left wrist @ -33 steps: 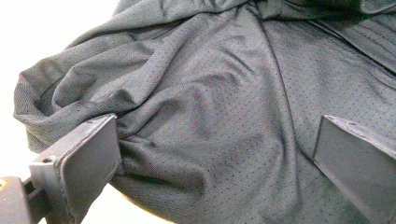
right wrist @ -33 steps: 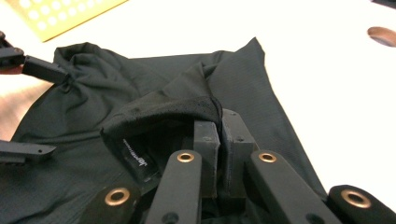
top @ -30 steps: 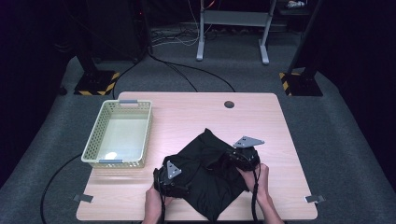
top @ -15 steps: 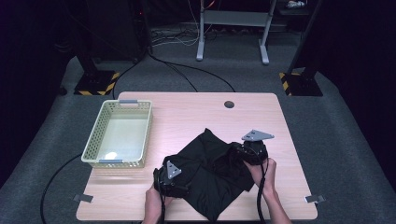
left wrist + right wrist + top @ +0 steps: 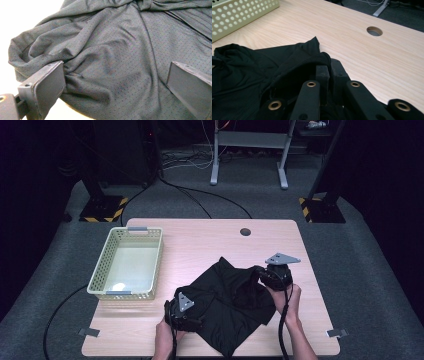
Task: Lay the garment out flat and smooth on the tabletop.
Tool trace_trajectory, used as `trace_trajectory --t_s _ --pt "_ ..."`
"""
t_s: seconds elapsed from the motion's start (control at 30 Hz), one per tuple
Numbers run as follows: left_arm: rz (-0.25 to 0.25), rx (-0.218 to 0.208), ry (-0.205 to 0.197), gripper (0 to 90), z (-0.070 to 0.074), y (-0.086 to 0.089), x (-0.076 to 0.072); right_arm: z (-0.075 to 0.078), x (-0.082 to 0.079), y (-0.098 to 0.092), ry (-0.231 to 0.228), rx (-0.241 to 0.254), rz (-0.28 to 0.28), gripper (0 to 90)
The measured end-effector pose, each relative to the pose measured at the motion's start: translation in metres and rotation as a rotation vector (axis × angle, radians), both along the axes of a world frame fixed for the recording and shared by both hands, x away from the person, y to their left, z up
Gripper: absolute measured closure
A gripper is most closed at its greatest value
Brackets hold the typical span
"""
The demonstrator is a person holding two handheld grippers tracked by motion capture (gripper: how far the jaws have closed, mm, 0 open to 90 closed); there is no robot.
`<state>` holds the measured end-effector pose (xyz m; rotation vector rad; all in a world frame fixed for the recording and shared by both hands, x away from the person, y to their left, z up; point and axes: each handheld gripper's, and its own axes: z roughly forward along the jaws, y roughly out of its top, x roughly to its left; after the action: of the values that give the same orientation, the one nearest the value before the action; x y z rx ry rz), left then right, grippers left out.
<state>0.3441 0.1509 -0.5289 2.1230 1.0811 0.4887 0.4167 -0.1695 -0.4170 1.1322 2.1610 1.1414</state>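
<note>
- Right gripper (image 5: pixel 266 274) clamped on a fold of the black shirt (image 5: pixel 225 307), at the cloth's 2 o'clock edge.
- Left gripper (image 5: pixel 192 312) wide, jaws straddling bunched cloth (image 5: pixel 107 62) at 8 o'clock, not pinching.
- Shirt rumpled on the surface (image 5: pixel 200 240), basket (image 5: pixel 127 264) at 10 o'clock.
- Risk: thin fold slipping from the right grip; unpinned left side likely dragging along.

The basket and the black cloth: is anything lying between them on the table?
No. In the high view, bare wooden table separates the basket from the black cloth.
</note>
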Motion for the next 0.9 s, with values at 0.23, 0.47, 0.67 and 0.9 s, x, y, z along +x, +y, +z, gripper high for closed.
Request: trace_trajectory --t_s 0.23,0.47,0.67,0.9 --pt "0.0 0.0 0.001 1.9 0.0 0.0 0.0 0.005 0.008 -0.012 -0.006 0.007 -0.037 86.8" --pt "0.0 -0.001 0.0 2.0 0.0 0.0 0.0 0.011 0.017 -0.019 -0.013 0.0 -0.06 86.8" --pt "0.002 -0.001 0.001 2.2 0.0 0.0 0.0 0.019 0.028 -0.025 -0.017 -0.006 -0.083 86.8" --pt "0.002 -0.002 0.0 2.3 0.0 0.0 0.0 0.039 0.042 -0.034 -0.051 -0.043 -0.125 86.8"
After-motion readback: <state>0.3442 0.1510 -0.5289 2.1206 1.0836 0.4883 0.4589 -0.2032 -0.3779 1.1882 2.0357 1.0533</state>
